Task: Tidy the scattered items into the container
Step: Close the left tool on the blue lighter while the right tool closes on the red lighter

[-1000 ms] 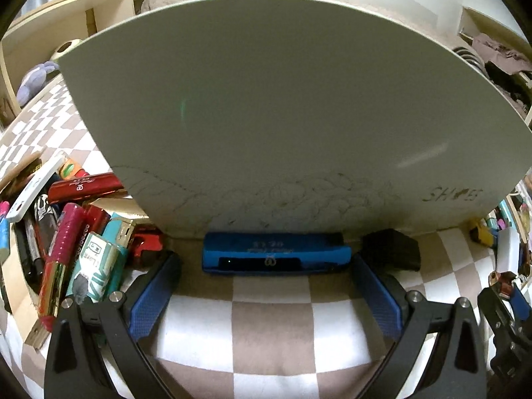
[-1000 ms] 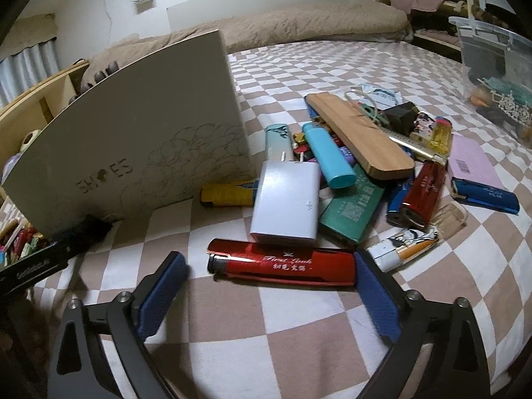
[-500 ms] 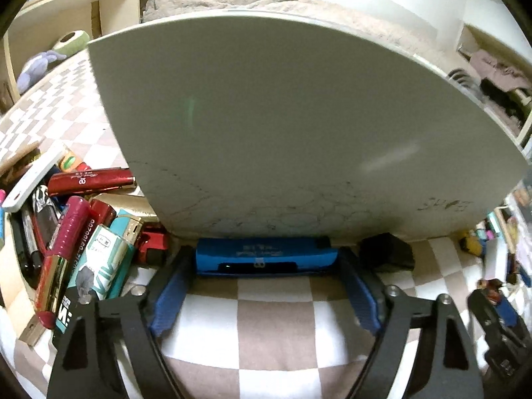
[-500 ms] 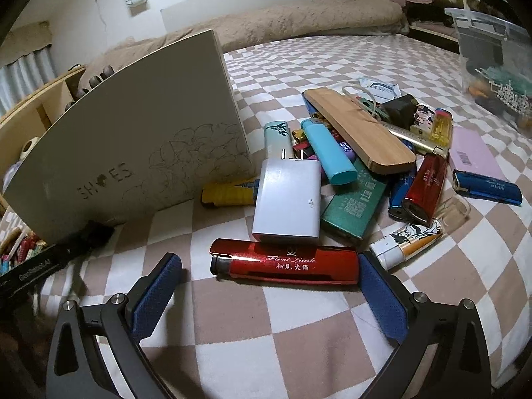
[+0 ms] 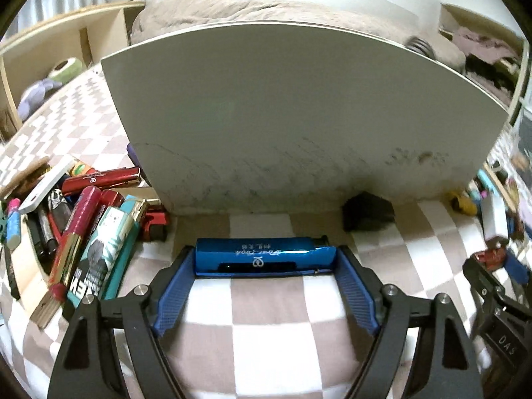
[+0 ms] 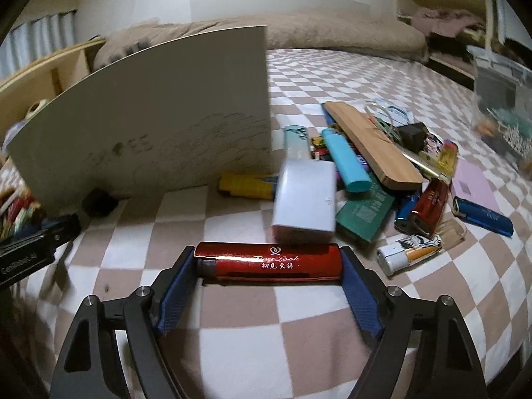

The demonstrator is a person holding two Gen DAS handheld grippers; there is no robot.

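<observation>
My left gripper is shut on a blue lighter, held crosswise between its blue pads, lifted back from the white box. My right gripper is shut on a red lighter, held crosswise above the checkered bedspread. The white box stands upright, printed with "SHOES". Its inside is hidden in both views.
A pile of lighters and small items lies left of the box. Another pile with a white charger, teal box and wooden piece lies right of it. A black block sits at the box's foot. A clear bin stands far right.
Both grippers closed on their lighters. The left one drew the blue lighter back from the box; the right one picked the red lighter up off the bedspread.
</observation>
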